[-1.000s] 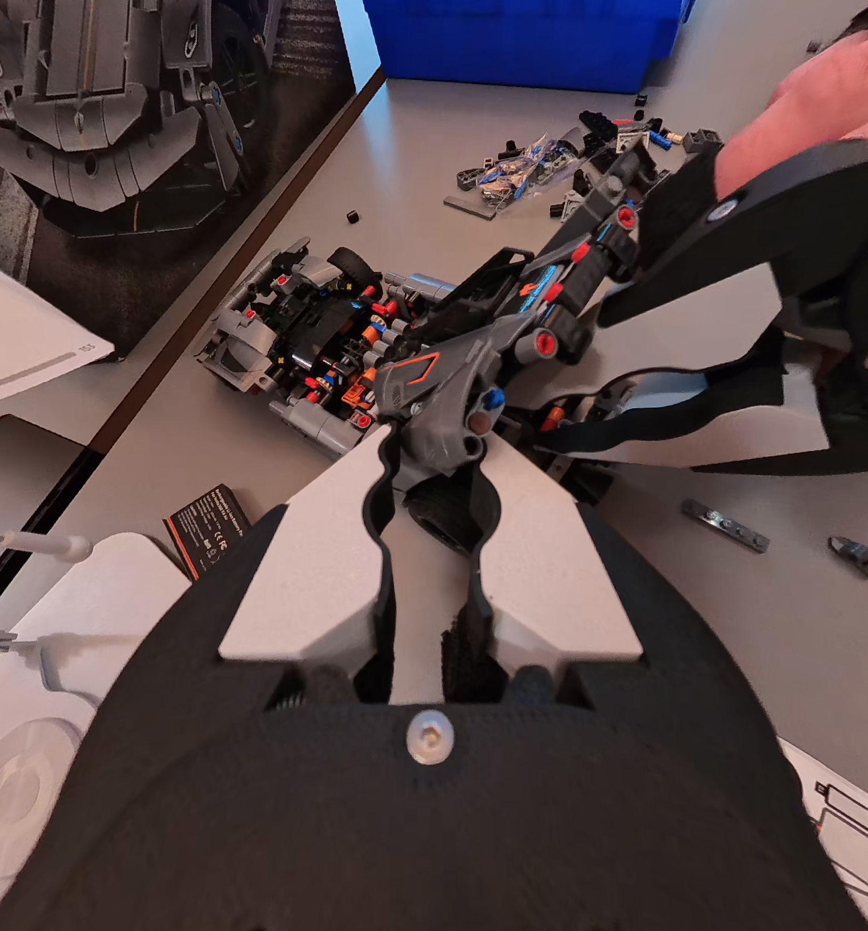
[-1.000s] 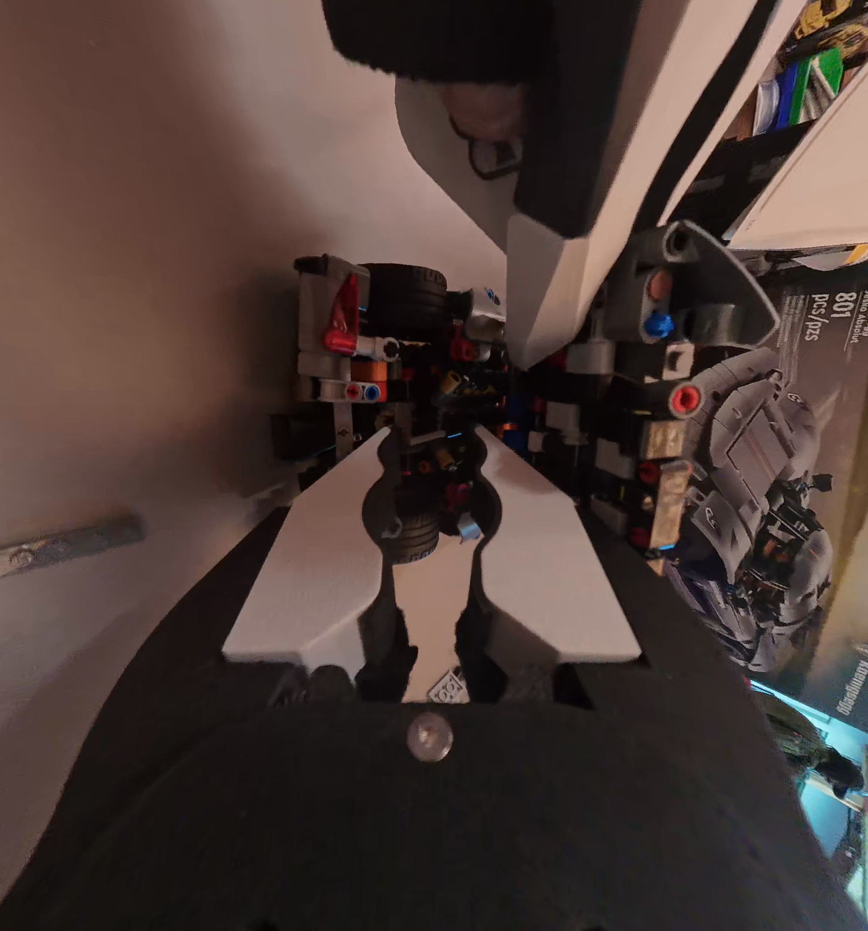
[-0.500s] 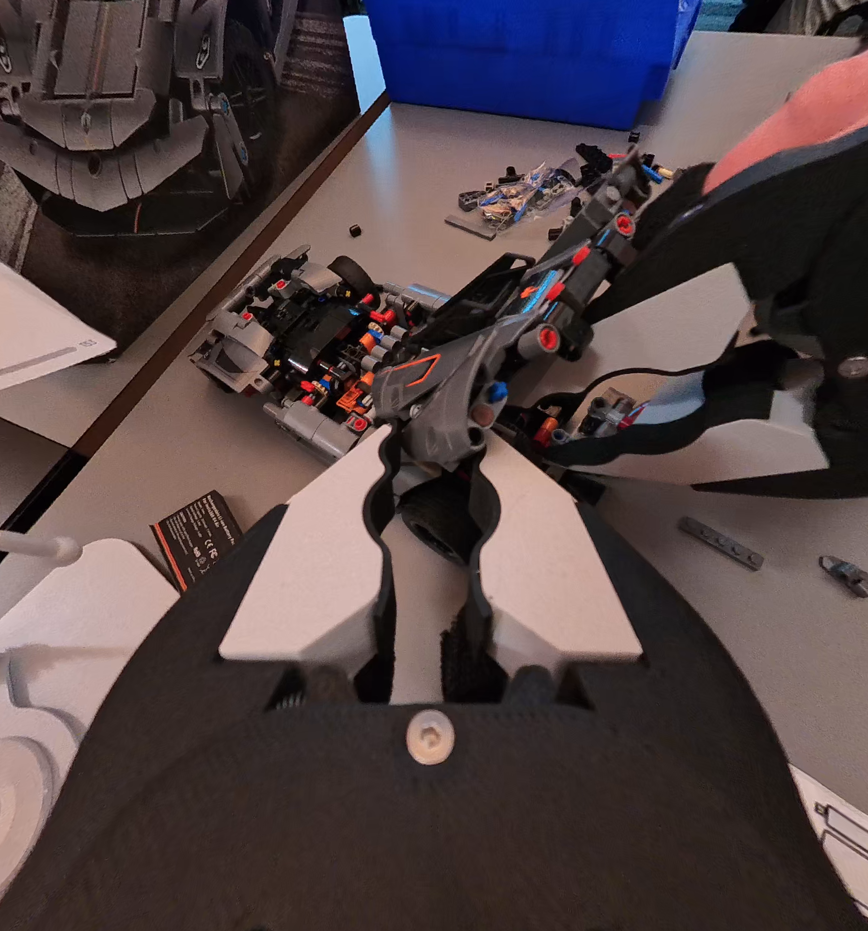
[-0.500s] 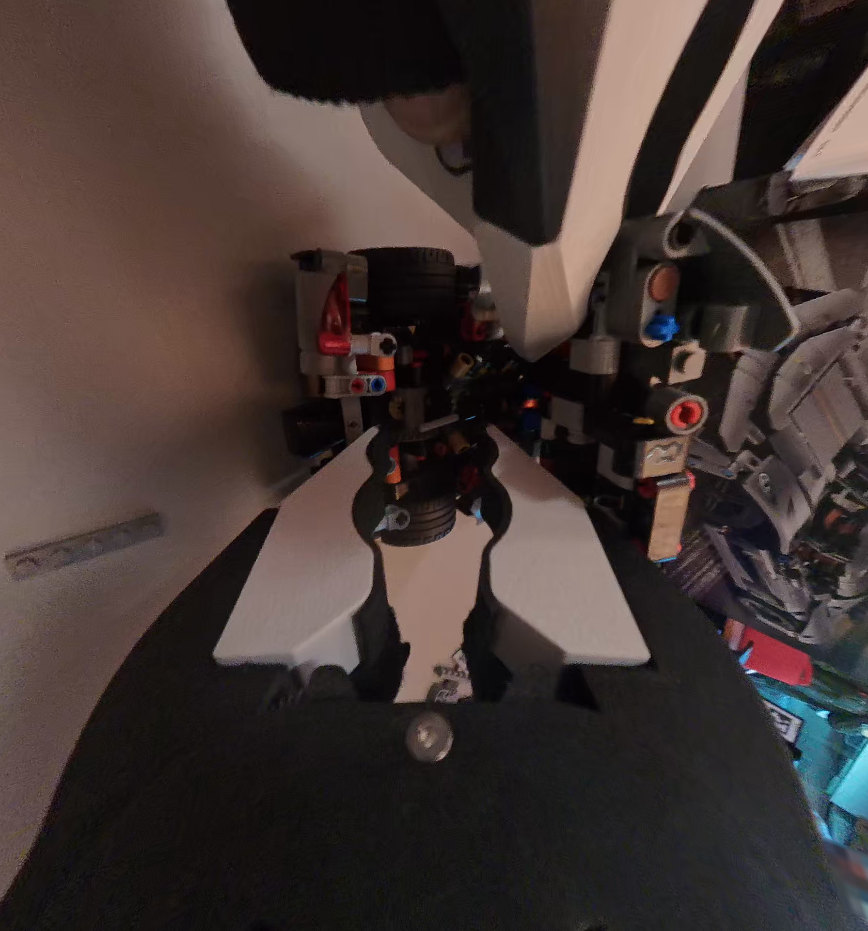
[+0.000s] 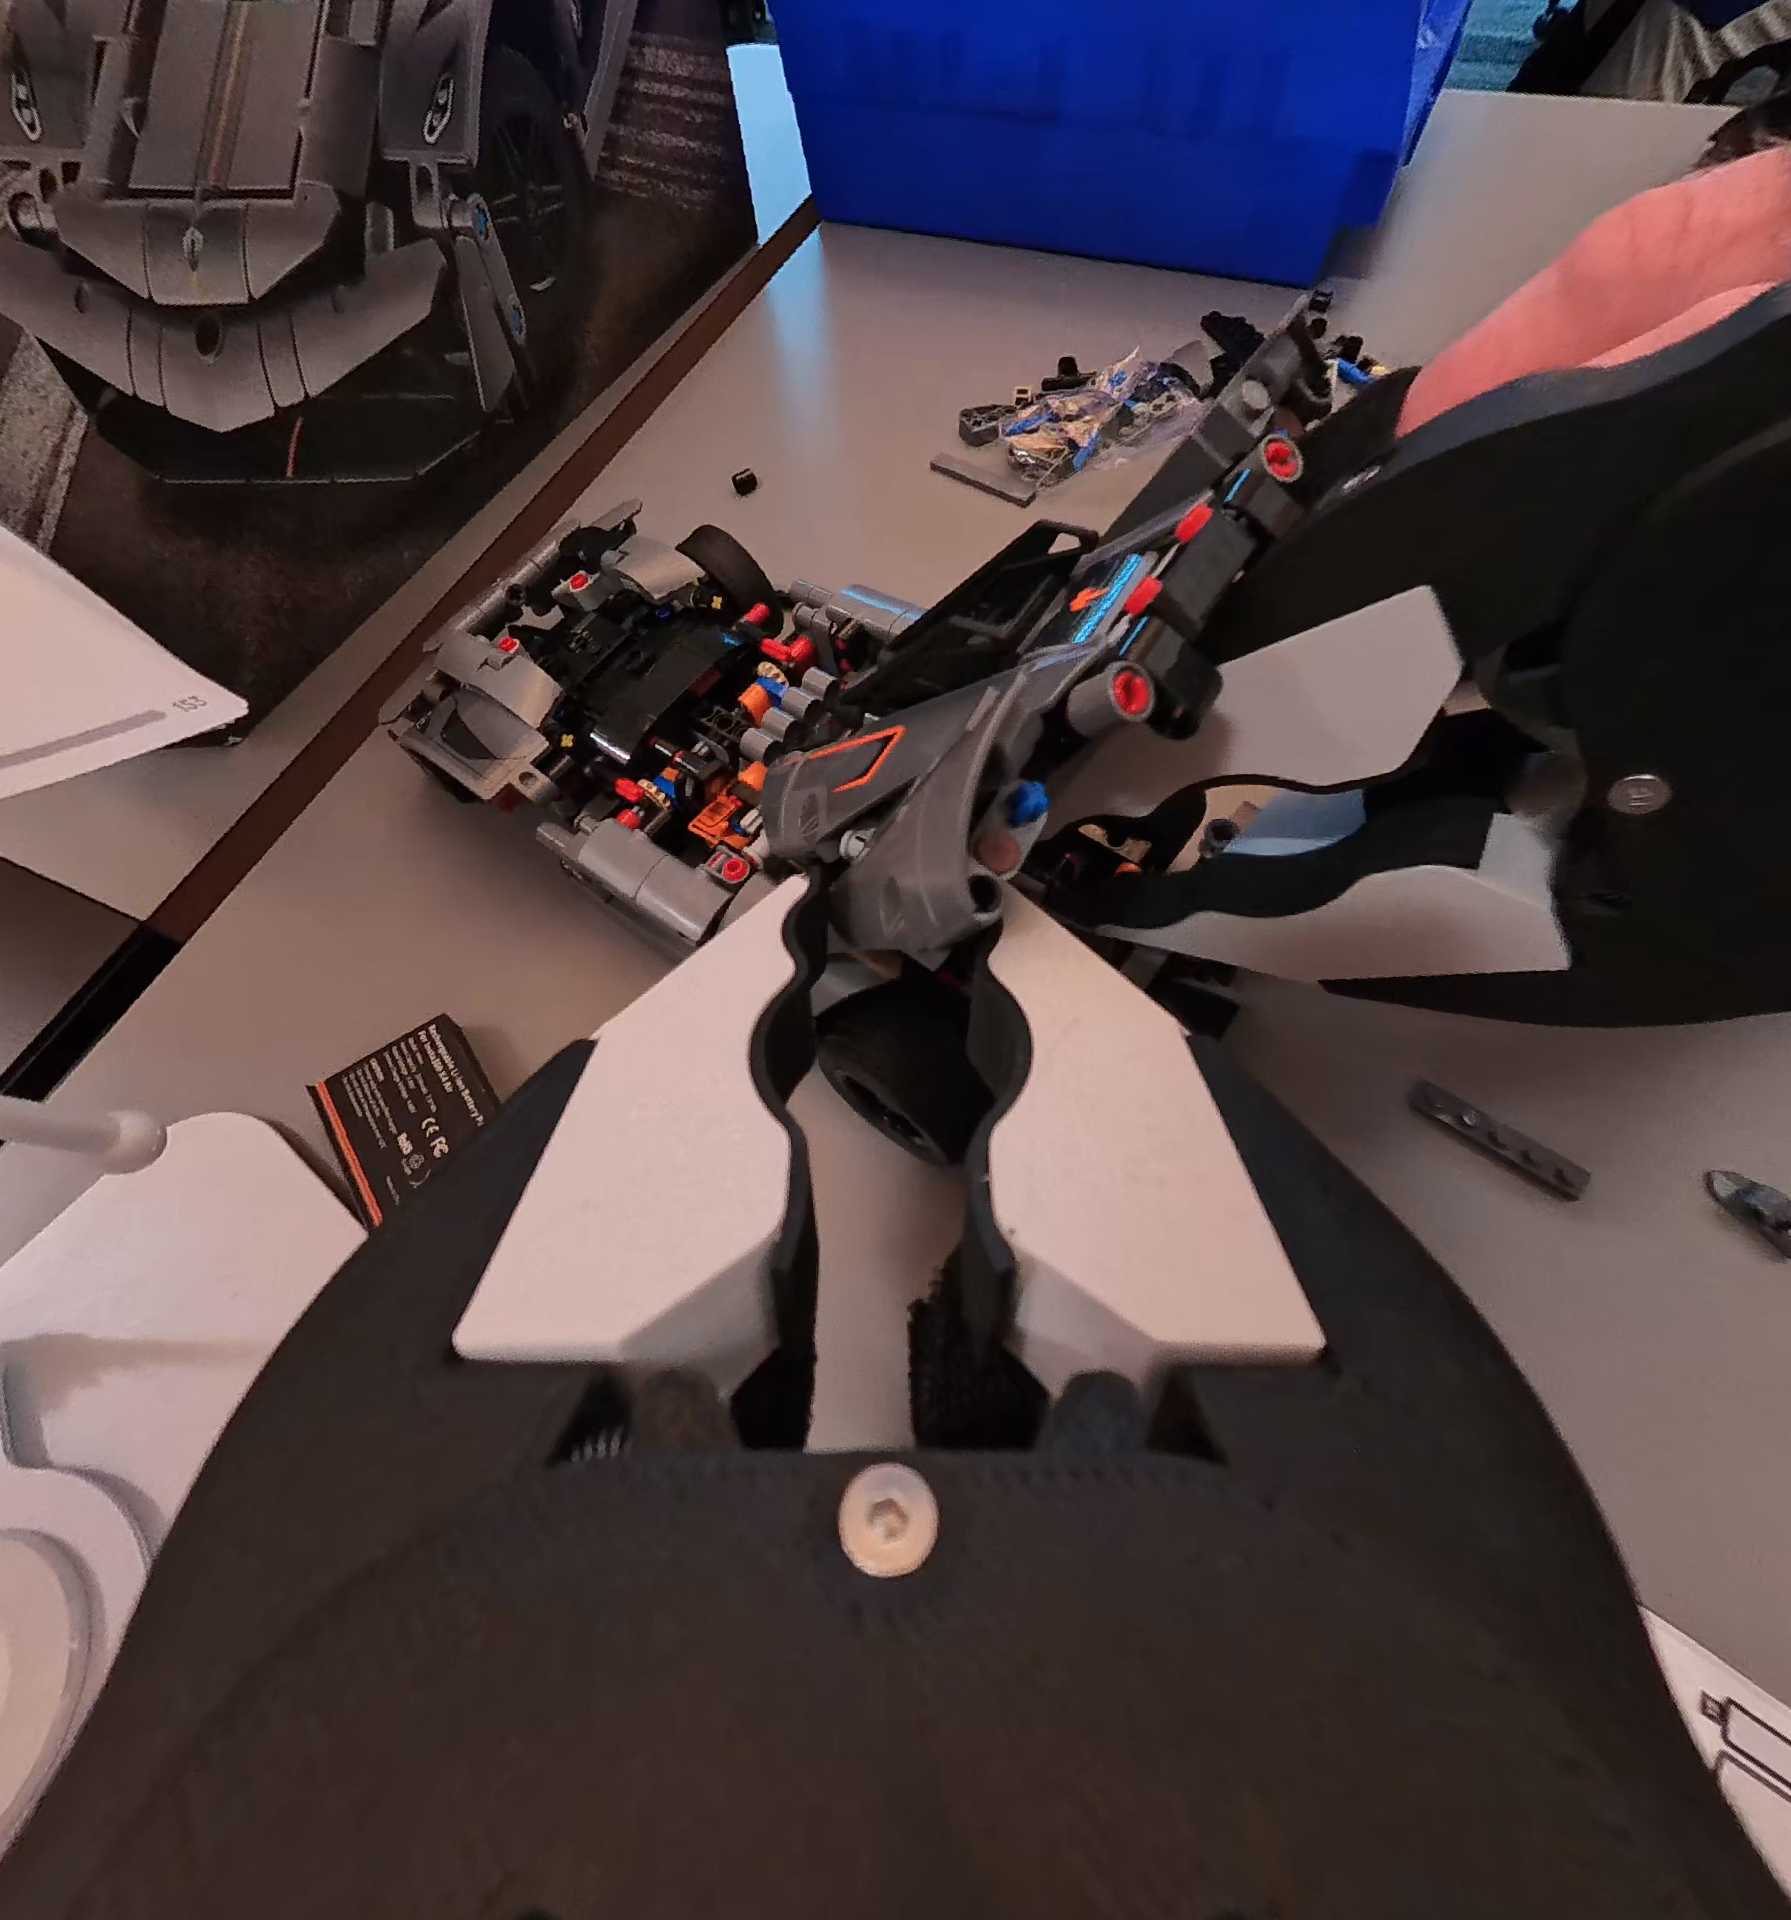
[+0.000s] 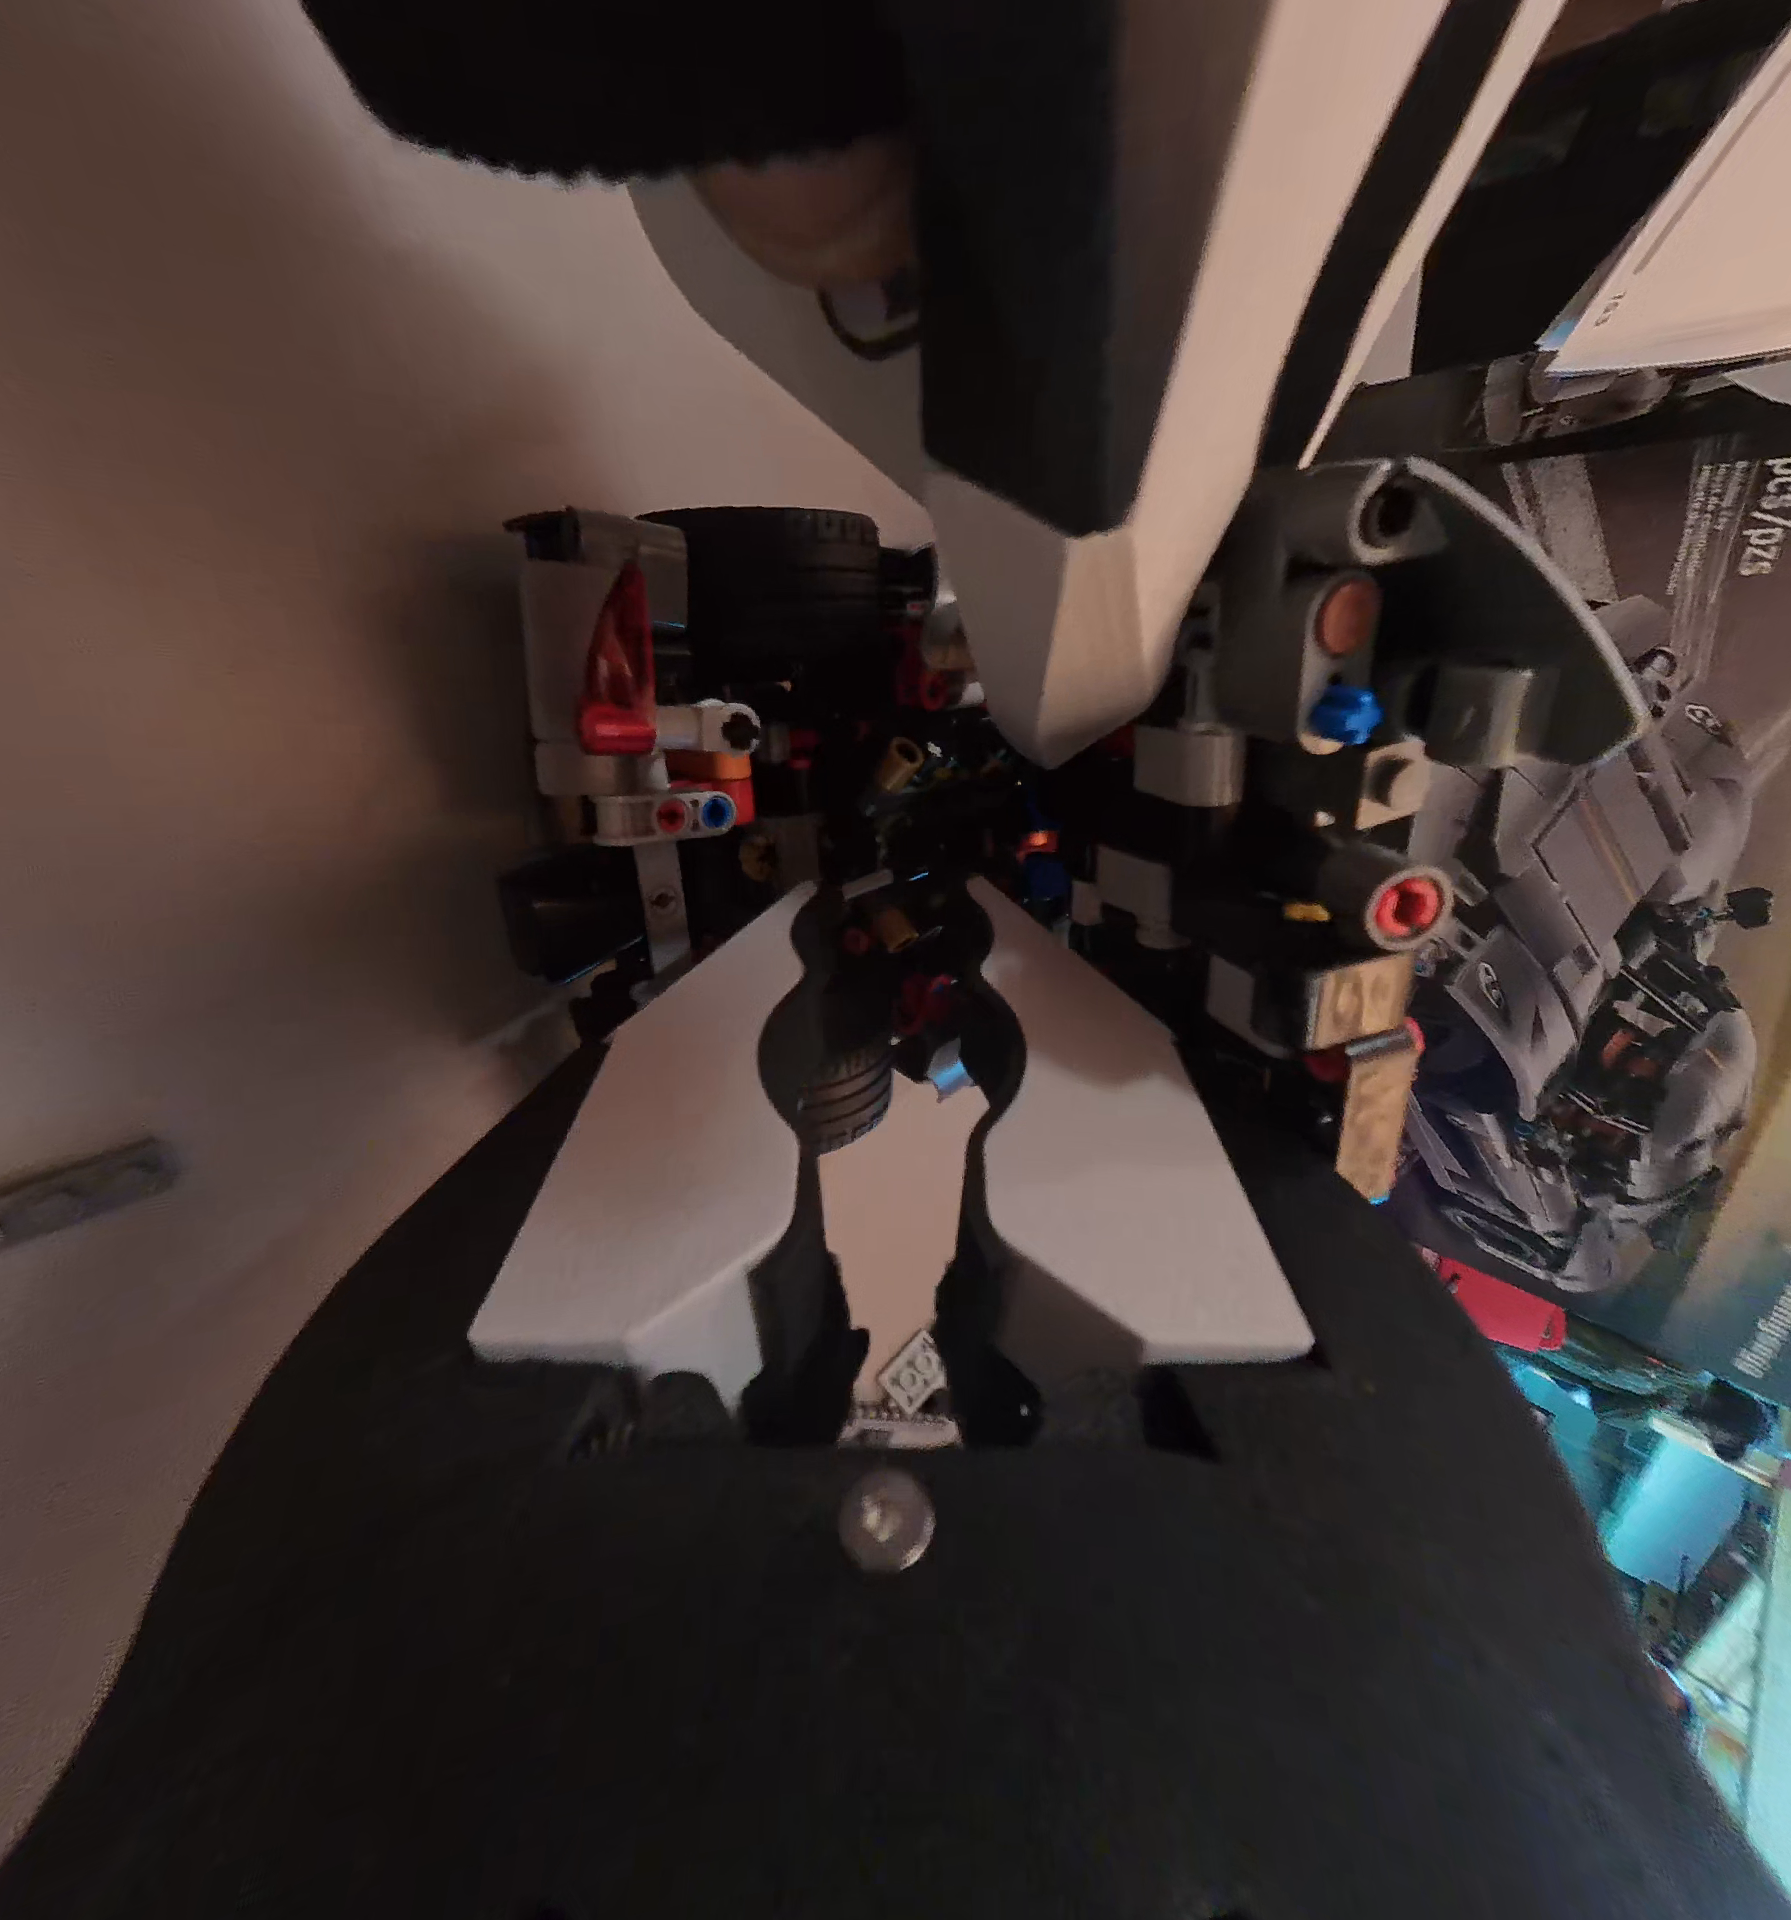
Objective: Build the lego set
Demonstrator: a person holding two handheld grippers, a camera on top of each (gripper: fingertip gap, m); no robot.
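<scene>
The partly built grey and black lego car [image 5: 642, 707] lies on the grey table [image 5: 403, 935]. A long black side assembly [image 5: 1130, 613] with red pins tilts up from it, ending in a grey curved panel [image 5: 901, 852]. My left gripper [image 5: 896, 925] is shut on that panel, above a black wheel [image 5: 901, 1081]. My right gripper [image 5: 1130, 842] comes in from the right under the tilted assembly. In the right wrist view the right gripper [image 6: 891, 904] is shut on the car's dark chassis [image 6: 901, 831], with a left finger [image 6: 1067, 623] above it.
A blue bin [image 5: 1078, 125] stands at the back and the set's box [image 5: 247, 260] at the left. Loose pieces [image 5: 1088, 416] lie behind the car. A grey beam [image 5: 1499, 1138] and a small grey part [image 5: 1764, 1210] lie at the right. A black card [image 5: 403, 1112] lies at the left. Across from one pair of fingers to the other is roughly 5 centimeters.
Both grippers keep their hold. The right gripper has shifted slightly lower beside the car, and the tilted side assembly has moved a little with it.
</scene>
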